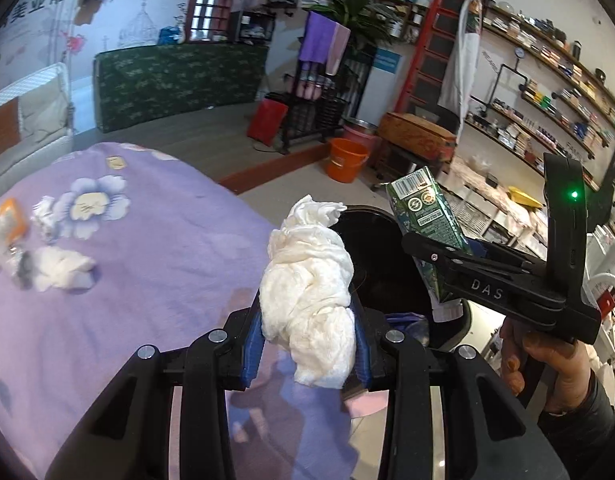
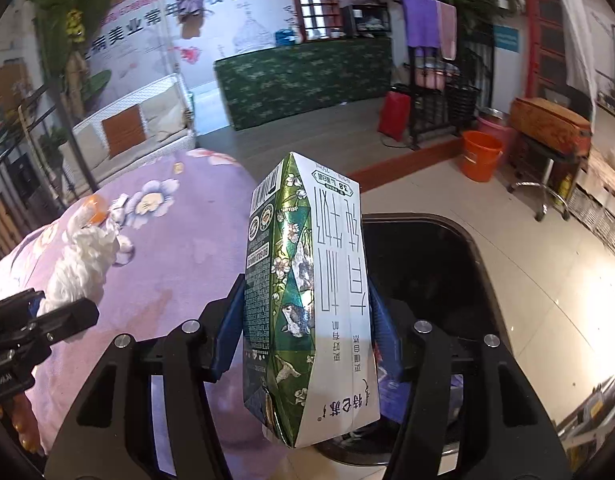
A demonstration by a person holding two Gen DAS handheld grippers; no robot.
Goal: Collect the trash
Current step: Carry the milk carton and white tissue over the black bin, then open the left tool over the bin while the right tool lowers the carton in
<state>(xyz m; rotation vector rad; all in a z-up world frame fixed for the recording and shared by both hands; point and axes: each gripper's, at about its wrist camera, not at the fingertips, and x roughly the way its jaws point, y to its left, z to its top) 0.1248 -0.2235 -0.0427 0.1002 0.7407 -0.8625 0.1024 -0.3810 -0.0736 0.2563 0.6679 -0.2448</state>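
Note:
My left gripper is shut on a crumpled white tissue wad, held at the edge of the purple flowered tablecloth beside the black trash bin. My right gripper is shut on a green and white milk carton, which hangs over the bin. In the left wrist view the right gripper shows at the right with the carton, a hand holding it. The left gripper with its tissue appears at the left of the right wrist view.
More crumpled tissues and an orange-capped item lie on the tablecloth's far left. An orange bucket and a red bag stand on the floor beyond. A white sofa is behind the table.

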